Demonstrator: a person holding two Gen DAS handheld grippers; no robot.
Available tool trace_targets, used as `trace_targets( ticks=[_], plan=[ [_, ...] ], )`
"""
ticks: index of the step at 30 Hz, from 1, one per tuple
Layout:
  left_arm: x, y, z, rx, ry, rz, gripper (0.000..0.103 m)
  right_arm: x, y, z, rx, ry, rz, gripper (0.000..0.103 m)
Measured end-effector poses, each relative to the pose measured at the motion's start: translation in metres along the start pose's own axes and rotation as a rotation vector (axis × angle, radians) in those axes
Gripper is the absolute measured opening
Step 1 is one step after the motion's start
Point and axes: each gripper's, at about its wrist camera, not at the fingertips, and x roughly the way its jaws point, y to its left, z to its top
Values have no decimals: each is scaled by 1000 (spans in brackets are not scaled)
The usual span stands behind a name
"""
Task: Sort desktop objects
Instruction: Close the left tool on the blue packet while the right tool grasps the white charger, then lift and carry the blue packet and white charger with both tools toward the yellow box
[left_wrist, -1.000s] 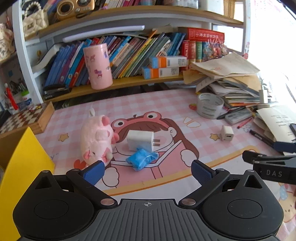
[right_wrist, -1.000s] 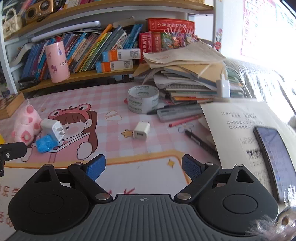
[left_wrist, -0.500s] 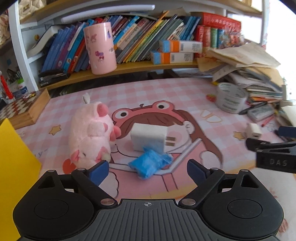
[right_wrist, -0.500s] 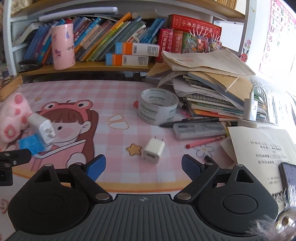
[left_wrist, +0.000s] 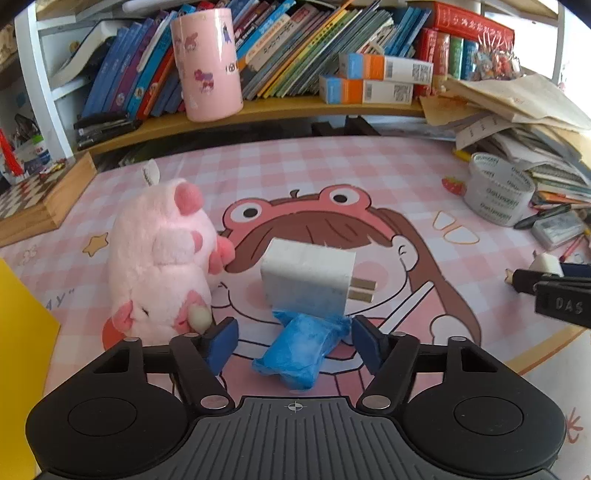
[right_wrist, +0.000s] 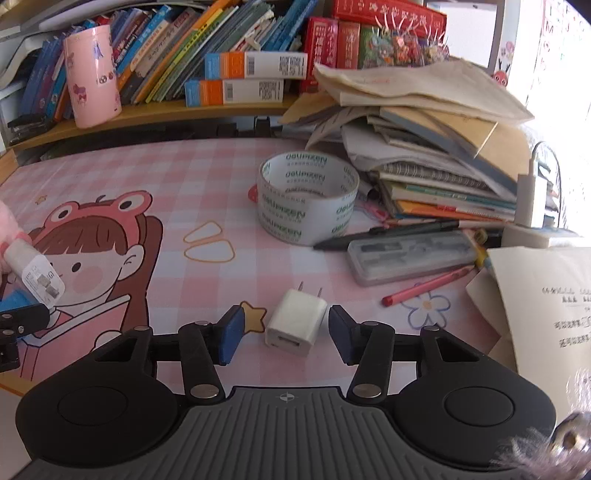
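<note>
In the left wrist view a crumpled blue packet lies on the pink desk mat, between the fingers of my left gripper. Its jaws are closing, with a gap still showing at the left pad. Just behind the packet stands a large white charger, beside a pink plush pig. In the right wrist view a small white charger lies between the closing jaws of my right gripper, whose pads are not pressing on it. The left gripper shows at that view's left edge.
A tape roll, a black pen, a grey pen case and a red pencil lie before a paper and book pile. A pink cup stands on the bookshelf. A yellow board and a chessboard box are left.
Both grippers moved forward and down toward the mat. The blue packet now sits between the left jaws and the small charger between the right jaws. Both pairs of jaws have narrowed.
</note>
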Motion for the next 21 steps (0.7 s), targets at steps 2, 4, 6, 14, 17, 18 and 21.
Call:
trace_targets(
  ticks=[2, 4, 6, 14, 17, 18, 21],
  plan=[
    [-1, 2, -1, -13, -6, -20, 56, 0, 0, 0, 5, -3, 7, 45],
    [-3, 2, -2, -10, -13, -26, 46, 1, -1, 0, 9, -5, 17, 38],
    [-4, 3, -4, -4, -17, -30, 45, 0, -3, -1, 26, -8, 42, 33],
    [-18, 15, -9, -35, -29, -38, 43, 0, 0, 0, 14, -12, 45, 24],
    [-29, 21, -10, -56, -42, -46, 43, -2, 0, -1, 21, -1, 51, 24],
    [-33, 22, -10, -61, -48, -48, 43, -4, 1, -1, 22, -2, 57, 24],
    [-47, 26, -13, -72, -71, -54, 43, -17, 8, -3, 4, -18, 79, 24]
  ],
)
